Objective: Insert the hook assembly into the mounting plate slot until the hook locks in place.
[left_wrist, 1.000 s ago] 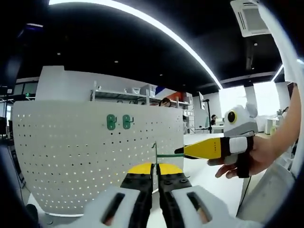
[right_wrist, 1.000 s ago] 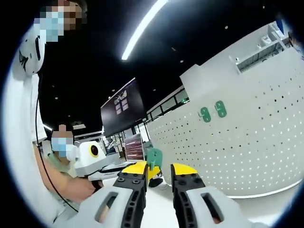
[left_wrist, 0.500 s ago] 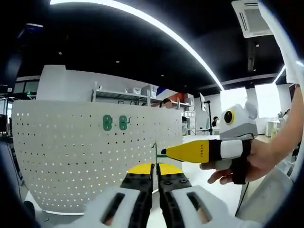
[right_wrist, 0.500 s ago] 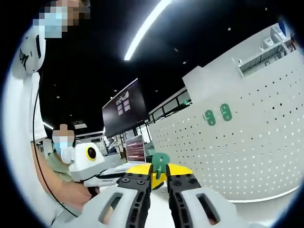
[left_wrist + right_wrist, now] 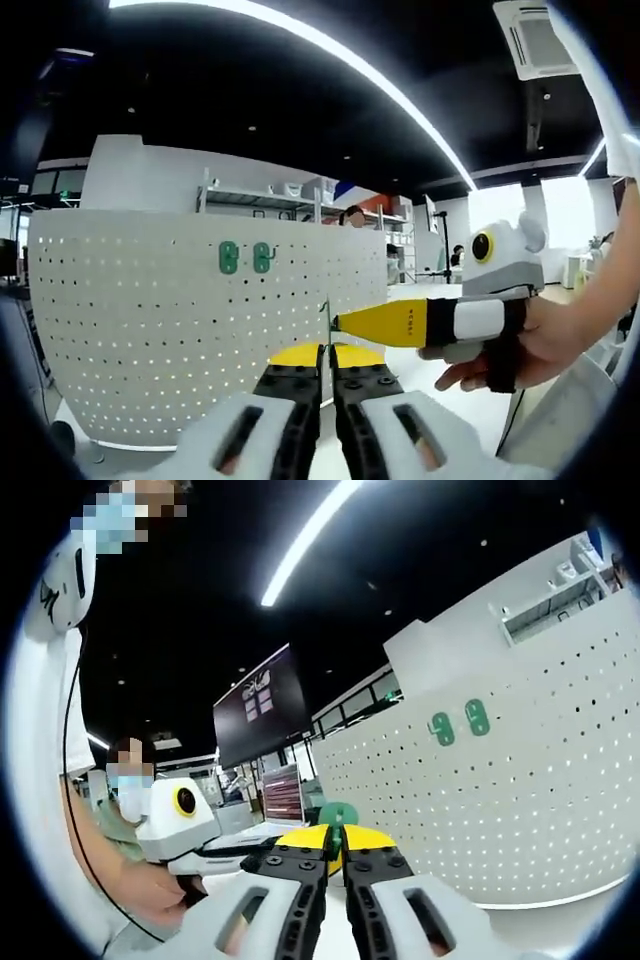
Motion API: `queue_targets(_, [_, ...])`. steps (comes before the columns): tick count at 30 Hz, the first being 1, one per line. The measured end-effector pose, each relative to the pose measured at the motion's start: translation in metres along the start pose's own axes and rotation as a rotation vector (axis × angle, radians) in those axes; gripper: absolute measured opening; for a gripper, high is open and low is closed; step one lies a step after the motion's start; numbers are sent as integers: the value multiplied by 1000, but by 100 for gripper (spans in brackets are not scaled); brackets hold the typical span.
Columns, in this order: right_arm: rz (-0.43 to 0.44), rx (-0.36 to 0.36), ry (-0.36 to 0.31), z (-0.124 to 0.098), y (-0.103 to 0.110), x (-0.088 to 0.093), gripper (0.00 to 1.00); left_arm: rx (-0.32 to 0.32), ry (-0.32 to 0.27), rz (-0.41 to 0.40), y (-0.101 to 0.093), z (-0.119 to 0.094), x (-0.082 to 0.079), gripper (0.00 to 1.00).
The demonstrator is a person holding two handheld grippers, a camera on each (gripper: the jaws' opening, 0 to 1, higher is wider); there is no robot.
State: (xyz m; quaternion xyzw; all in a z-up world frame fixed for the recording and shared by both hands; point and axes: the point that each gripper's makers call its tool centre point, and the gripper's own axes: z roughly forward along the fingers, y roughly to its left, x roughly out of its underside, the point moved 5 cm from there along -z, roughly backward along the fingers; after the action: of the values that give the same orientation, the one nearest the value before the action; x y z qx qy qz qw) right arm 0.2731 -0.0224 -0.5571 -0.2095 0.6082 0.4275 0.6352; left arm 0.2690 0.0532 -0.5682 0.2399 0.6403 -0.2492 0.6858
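Left tool: jaws pressed together on the thin stem of the green hook, seen edge-on just above the yellow tips. Right tool: jaws pinched on the same green hook, its rounded plate poking up between them. In the left gripper view the right tool comes in from the right, its tip touching the hook.

Risk, as judged: both tools hold one small part, so an uneven release or a twist could drop or cock it before it meets a slot.

White perforated mounting plate stands upright beyond, well apart from the hook; two green hooks already hang near its top. White bench beneath. Dark ceiling with a strip light; shelving behind.
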Motion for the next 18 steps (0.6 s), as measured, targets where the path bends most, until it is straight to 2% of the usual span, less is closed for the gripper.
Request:
queue_targets(12, [-8,24,-11,2,1,0,2,-5,-7,-27,1,0,0,2])
queue_targets(18, [21,37,-6,2,1,1,1,-7,-3,-36,1,0,1,2])
